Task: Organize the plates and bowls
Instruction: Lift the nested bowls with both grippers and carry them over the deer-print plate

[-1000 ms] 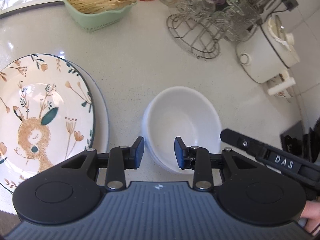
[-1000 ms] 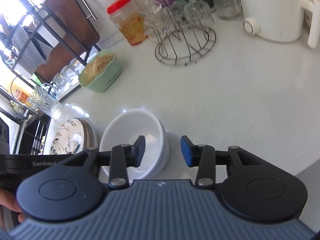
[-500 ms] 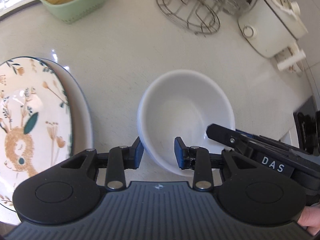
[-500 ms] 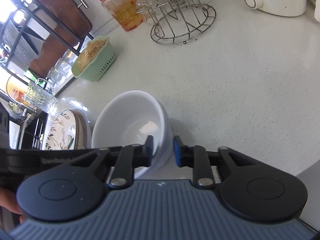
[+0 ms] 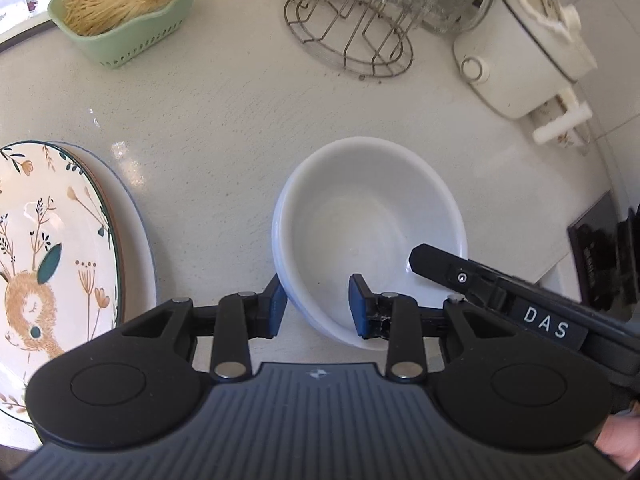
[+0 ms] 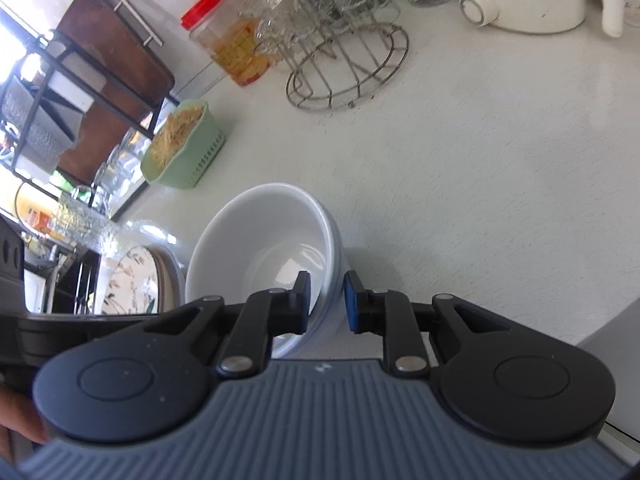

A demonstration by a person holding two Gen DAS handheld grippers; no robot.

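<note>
The right gripper (image 6: 327, 300) is closing on the near rim of the white bowls (image 6: 260, 252), one finger inside and one outside, with only a narrow gap. The left gripper (image 5: 316, 306) is staying open, its fingers on both sides of the bowls' rim (image 5: 288, 216), not pressing it. The bowls are sitting stacked on the white counter (image 5: 224, 120), beside the deer plate (image 5: 44, 256), which is lying on other plates.

On your desk (image 5: 224, 120), the plates (image 5: 60, 248) lie left of the bowl (image 5: 368, 224); the basket (image 5: 128, 16) and rack (image 5: 352, 40) sit behind it.
</note>
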